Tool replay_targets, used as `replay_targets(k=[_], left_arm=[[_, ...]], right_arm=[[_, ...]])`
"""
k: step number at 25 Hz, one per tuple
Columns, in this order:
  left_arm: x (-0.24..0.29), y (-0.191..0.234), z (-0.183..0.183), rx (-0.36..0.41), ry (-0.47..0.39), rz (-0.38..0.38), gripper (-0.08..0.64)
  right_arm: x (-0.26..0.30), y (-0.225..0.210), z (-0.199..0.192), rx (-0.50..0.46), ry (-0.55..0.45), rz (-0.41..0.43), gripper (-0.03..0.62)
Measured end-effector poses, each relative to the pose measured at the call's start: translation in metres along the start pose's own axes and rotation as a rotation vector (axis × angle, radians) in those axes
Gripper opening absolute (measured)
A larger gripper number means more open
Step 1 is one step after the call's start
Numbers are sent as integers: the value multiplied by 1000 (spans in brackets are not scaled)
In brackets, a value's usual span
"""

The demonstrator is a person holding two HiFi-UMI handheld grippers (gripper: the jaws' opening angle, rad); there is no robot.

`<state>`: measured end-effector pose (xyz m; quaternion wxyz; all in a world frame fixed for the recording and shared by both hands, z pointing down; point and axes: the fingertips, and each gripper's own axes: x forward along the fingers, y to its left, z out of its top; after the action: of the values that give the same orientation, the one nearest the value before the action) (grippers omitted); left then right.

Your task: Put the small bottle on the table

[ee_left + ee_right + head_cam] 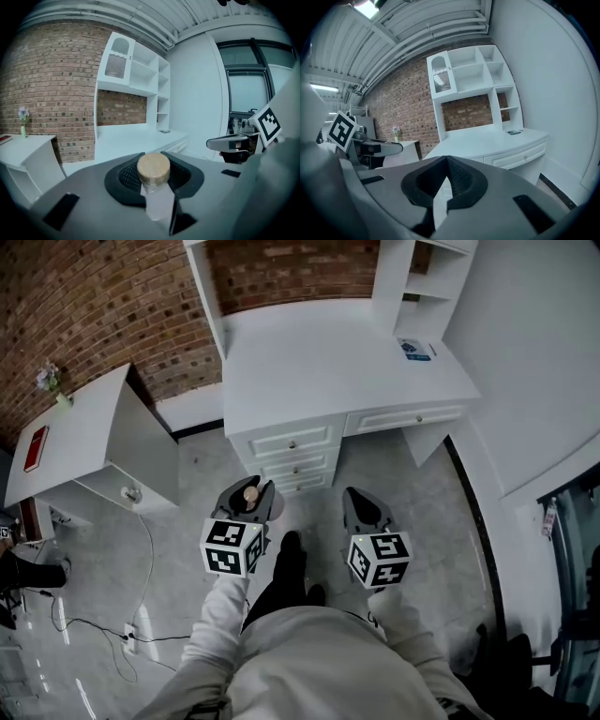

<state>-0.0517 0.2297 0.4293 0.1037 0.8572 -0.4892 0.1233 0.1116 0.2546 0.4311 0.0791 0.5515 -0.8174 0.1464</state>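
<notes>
Small bottle (158, 201): clear-walled vial with a pale round wooden stopper (153, 168).

Location: clamped upright in the left claw (247, 489), carried above the floor (192, 474), and short of the white counter with drawers (319, 362). It is not yet set down.

Handling (judged): light and stiff. The walls are smooth and likely slippery. It is probably breakable if the body is glass, which cannot be confirmed. The best hold is round the body just under the stopper, as it is held now, because a grip on the stopper alone could pull it free. The narrow base calls for a level, gentle release.

Surroundings, left to right:
- Side counter (94, 418): bears a red flat item (36, 448) and a small flower vase (52, 381). No print can be read on either.
- Left claw: jaws part-way closed, pads pressing the bottle's sides. Its marker cube (232, 547) carries black-and-white square patterns and no words.
- Right claw (446, 158): jaws together at the tips with nothing between them. Its marker cube (379, 559) is patterned likewise.
- Blue-and-white card (415, 350): lies at the right end of the counter with drawers. Its lettering is too small to read.

Brand or label on the bottle: none visible.
</notes>
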Motion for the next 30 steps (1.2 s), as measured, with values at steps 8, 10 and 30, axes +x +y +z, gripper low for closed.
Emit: replay_targets(k=[8, 10, 30], left_arm=[[38, 33, 4, -9, 12, 14, 115], [51, 44, 6, -8, 14, 12, 115], [192, 181, 43, 4, 58, -53, 115]], right_arm=[[47, -11, 10, 9, 6, 2, 28], [65, -15, 12, 11, 14, 1, 28], [249, -38, 71, 28, 29, -70, 28]])
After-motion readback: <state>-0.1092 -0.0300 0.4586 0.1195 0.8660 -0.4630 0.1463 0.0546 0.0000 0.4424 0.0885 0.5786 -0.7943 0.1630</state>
